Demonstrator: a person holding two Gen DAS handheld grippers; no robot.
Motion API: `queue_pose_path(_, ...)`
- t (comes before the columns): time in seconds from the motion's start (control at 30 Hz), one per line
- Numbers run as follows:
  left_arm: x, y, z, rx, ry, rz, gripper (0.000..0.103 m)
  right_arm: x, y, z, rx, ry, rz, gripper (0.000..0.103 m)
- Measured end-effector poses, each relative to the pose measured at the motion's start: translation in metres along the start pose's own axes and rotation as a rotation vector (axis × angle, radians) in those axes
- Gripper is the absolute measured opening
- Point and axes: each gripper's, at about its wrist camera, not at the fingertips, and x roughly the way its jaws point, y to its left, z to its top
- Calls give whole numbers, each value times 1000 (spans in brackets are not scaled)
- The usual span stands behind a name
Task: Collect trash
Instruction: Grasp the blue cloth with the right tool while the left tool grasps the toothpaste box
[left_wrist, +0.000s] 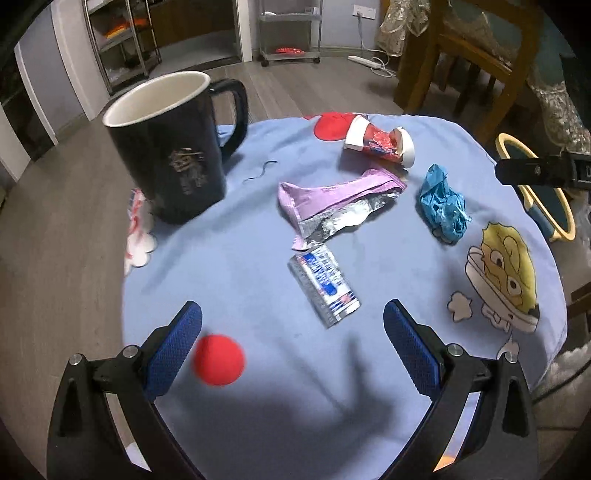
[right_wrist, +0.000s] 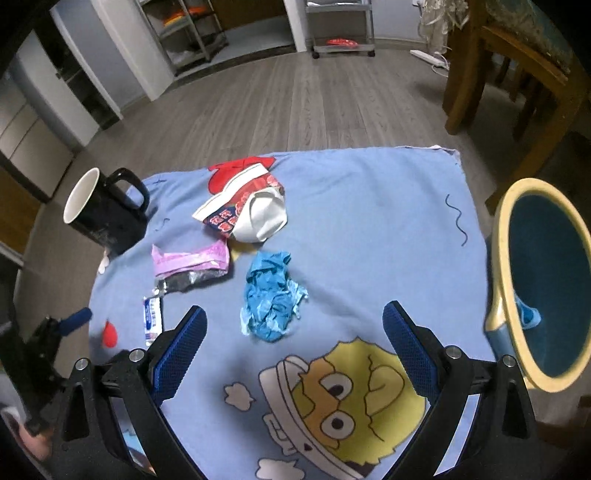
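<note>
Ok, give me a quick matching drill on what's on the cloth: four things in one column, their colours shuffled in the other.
Things:
1. mug
2. ball
3. crumpled bag
4. torn wrapper

Colours:
A. purple outside, silver inside
B. red
C. black outside, white inside
D. blue

Pairs: 1-C, 2-B, 3-D, 4-A

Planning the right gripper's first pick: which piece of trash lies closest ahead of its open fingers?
The crumpled blue plastic bag, lying just beyond the right gripper. The crushed paper cup and purple wrapper lie farther back.
</note>
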Motion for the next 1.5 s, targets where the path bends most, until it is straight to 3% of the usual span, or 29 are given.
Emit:
queue_pose_path(0.23, 19, -4, 9, -49, -18, -16, 96, 16, 2, 4, 5, 31, 81, 87)
queue_pose_path(0.37, 30, 0, 10, -96, -4, -49, 88, 30, 6, 4, 13, 54, 126, 85)
queue_pose_path(0.63, 42, -11, 5, -37, 33, -31, 77, 60, 8, 4, 55, 95, 120, 82)
queue_pose_path(0.73, 45, -17, 6, 2, 42, 0, 69, 67, 6, 4, 70, 115, 106, 63)
queue_pose_path(0.8, 46, -19, 6, 26, 42, 23, 61, 71, 4, 2, 73, 139, 109, 42)
queue_pose_path(0.83, 45, -19, 6, 30, 41, 27, 58, 73, 3, 1, 72, 153, 107, 39)
queue_pose_path(0.97, 41, -15, 9, 8, 51, 19, 31, 69, 2, 0, 60, 161, 107, 37)
queue_pose_path(1.27, 28, -17, 3, 14, 84, 8, 30, 45, -5, -6, 89, 142, 106, 36)
queue_pose_path(1.5, -10, -32, 7, 45, 12, -50, 9, -5, -7, 0, 79, 74, 93, 36)
